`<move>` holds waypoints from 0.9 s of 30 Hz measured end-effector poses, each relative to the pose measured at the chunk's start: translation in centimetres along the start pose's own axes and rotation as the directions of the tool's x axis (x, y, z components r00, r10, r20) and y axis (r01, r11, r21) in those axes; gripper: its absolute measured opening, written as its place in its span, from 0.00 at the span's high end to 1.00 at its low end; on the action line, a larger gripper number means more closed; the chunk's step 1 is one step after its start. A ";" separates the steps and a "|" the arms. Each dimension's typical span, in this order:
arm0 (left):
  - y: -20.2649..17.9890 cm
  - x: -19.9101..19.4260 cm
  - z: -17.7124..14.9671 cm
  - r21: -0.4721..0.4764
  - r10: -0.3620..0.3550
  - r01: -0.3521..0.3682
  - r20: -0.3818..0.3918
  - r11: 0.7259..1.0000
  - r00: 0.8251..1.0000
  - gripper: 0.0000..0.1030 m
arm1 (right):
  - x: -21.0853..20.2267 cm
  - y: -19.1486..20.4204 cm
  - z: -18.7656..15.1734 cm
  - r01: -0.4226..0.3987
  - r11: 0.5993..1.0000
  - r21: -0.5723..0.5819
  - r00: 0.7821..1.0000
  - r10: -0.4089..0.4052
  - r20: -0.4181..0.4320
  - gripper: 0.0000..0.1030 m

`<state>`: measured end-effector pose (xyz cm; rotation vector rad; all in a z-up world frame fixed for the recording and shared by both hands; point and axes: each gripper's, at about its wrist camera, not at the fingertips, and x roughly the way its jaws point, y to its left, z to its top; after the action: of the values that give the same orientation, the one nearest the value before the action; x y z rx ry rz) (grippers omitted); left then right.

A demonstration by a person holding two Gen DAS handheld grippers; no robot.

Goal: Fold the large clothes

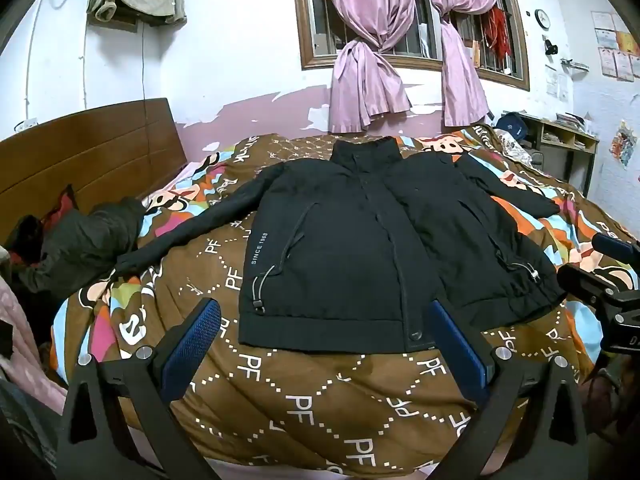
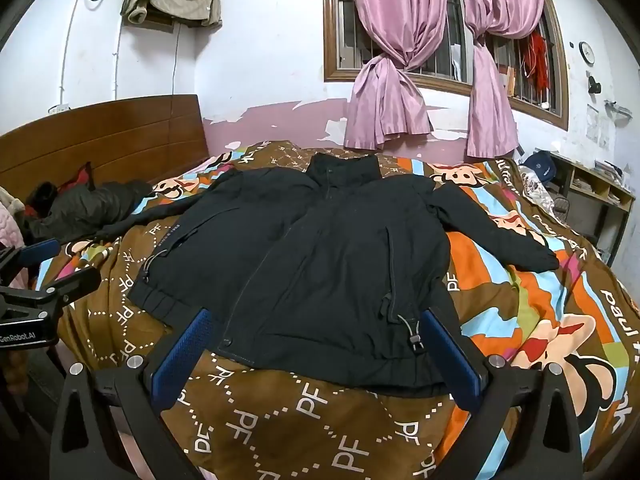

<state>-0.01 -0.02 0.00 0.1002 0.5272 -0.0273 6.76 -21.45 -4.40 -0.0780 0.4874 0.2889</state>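
Left tongs (image 1: 324,322): hovering nearest, jaws spread fully wide, gripping nothing; blue pads framing the jacket's hem on its button side.

Right tongs (image 2: 316,330): likewise gaping wide and empty, hanging over the hem near the drawcord toggle (image 2: 416,340).

Quilt (image 2: 304,412): brown, "PF" print, covering the bed and carrying the garment.

Black jacket (image 1: 340,240): lying flat, front up, zipped, collar pointing toward the window, both sleeves spreading outward. Folding appearing not yet begun.

Left sleeve cuff (image 1: 128,264) and right sleeve cuff (image 2: 544,260): lying well apart from both tongs. Advice: reaching for one cuff, pinching a single layer, carrying it across the chest without dragging the body askew.
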 end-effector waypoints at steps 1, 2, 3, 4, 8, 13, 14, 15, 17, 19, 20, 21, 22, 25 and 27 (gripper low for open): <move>0.0 0.0 0.0 0.000 0.000 0.000 0.000 1.000 1.000 0.02 | 0.0 0.0 0.0 -0.001 1.000 0.001 1.000 0.001 -0.001 0.00; 0.0 0.0 0.0 0.000 0.000 0.000 0.000 1.000 1.000 0.02 | 0.0 0.0 0.0 -0.002 1.000 0.001 1.000 0.002 0.000 0.00; 0.0 0.0 0.0 0.000 0.000 0.000 -0.001 1.000 1.000 0.02 | 0.0 -0.1 0.1 -0.003 1.000 0.001 1.000 0.003 -0.001 0.00; 0.0 0.0 0.0 0.000 0.001 -0.001 0.000 1.000 1.000 0.02 | 0.0 -0.1 0.1 -0.004 1.000 0.001 1.000 0.004 -0.001 0.00; 0.0 0.0 0.0 0.000 -0.001 0.001 -0.001 1.000 1.000 0.02 | 0.0 0.0 -0.2 0.001 1.000 0.000 1.000 -0.001 -0.001 0.00; 0.0 0.0 0.0 0.001 0.000 0.000 -0.001 1.000 1.000 0.02 | 0.1 -0.2 -0.2 -0.003 1.000 0.005 1.000 0.003 -0.002 0.00; 0.0 0.0 0.0 0.001 0.000 0.000 -0.001 1.000 1.000 0.02 | 0.0 -0.2 -0.3 -0.003 1.000 0.005 1.000 0.003 -0.002 0.00; 0.0 0.0 0.0 0.000 -0.001 0.001 -0.002 1.000 1.000 0.02 | 0.1 -0.3 -0.2 -0.003 1.000 0.006 1.000 0.003 -0.002 0.00; 0.0 0.0 0.0 0.000 0.000 0.000 -0.002 1.000 1.000 0.02 | 0.0 -0.3 -0.3 -0.003 1.000 0.005 1.000 0.003 -0.002 0.00; 0.0 0.0 0.0 0.001 0.000 0.000 -0.001 1.000 1.000 0.02 | 0.1 -0.3 -0.2 -0.003 1.000 0.008 1.000 0.003 -0.004 0.00; 0.0 0.0 0.0 0.001 -0.001 0.001 -0.002 1.000 1.000 0.02 | 0.1 -0.3 -0.2 -0.003 1.000 0.008 1.000 0.003 -0.004 0.00; 0.0 0.0 0.0 0.001 -0.001 0.001 -0.002 1.000 1.000 0.02 | 0.1 -0.3 -0.2 -0.004 1.000 0.008 1.000 0.004 -0.004 0.00; 0.0 0.0 0.0 0.002 -0.001 0.001 -0.002 1.000 1.000 0.02 | 0.1 -0.3 -0.2 -0.004 1.000 0.009 1.000 0.004 -0.004 0.00; 0.0 0.0 0.0 0.001 -0.001 0.001 -0.002 1.000 1.000 0.02 | 0.2 -0.4 -0.3 -0.005 1.000 0.009 1.000 0.005 -0.004 0.00; 0.0 0.0 0.0 0.001 0.000 0.000 -0.002 1.000 1.000 0.02 | 0.2 -0.5 -0.3 -0.004 1.000 0.009 1.000 0.004 -0.005 0.00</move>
<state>-0.03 -0.06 0.00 0.1014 0.5288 -0.0274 6.95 -21.88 -4.74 -0.0694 0.4941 0.2906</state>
